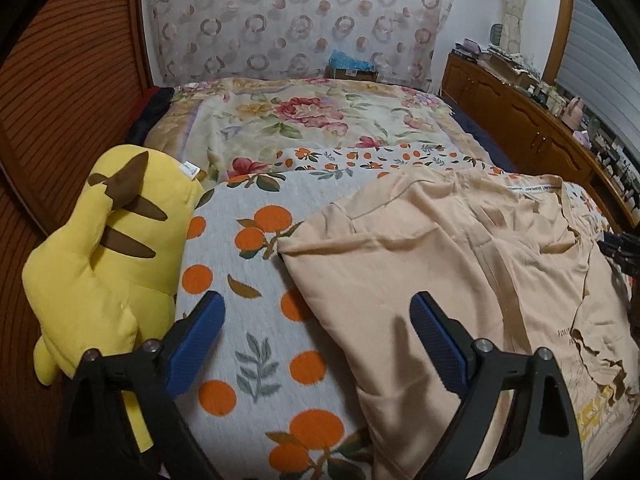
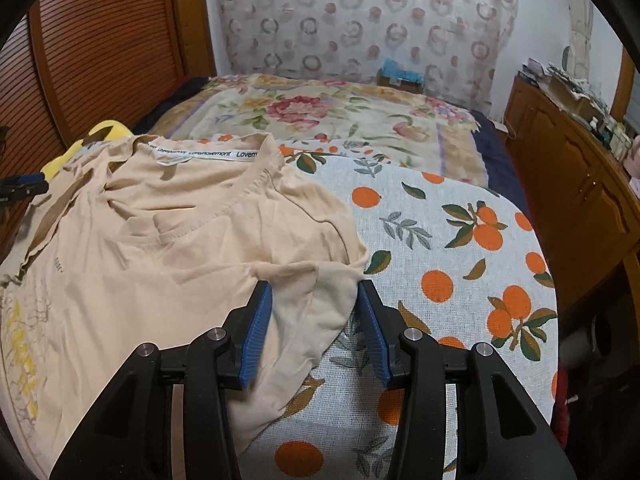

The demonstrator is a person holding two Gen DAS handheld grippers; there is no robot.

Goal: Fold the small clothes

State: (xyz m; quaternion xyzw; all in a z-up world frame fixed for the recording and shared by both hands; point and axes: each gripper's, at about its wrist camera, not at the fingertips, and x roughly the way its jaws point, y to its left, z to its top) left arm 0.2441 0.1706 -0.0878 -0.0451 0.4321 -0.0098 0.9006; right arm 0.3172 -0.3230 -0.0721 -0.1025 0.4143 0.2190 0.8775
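Note:
A peach T-shirt (image 1: 460,248) lies spread and wrinkled on the orange-print bed cover (image 1: 248,280). It also shows in the right wrist view (image 2: 160,248), collar label at the far side. My left gripper (image 1: 318,312) is open and empty, one finger over the cover, the other over the shirt's left edge. My right gripper (image 2: 316,300) is open, its jaws either side of the shirt's right sleeve (image 2: 320,300), not closed on it. The right gripper's tip shows in the left wrist view (image 1: 624,248) at the far right.
A yellow plush toy (image 1: 108,256) lies at the cover's left edge, against a wooden slatted wall (image 1: 60,80). A floral blanket (image 1: 312,120) covers the far bed. A wooden cabinet (image 2: 580,184) with clutter runs along the right.

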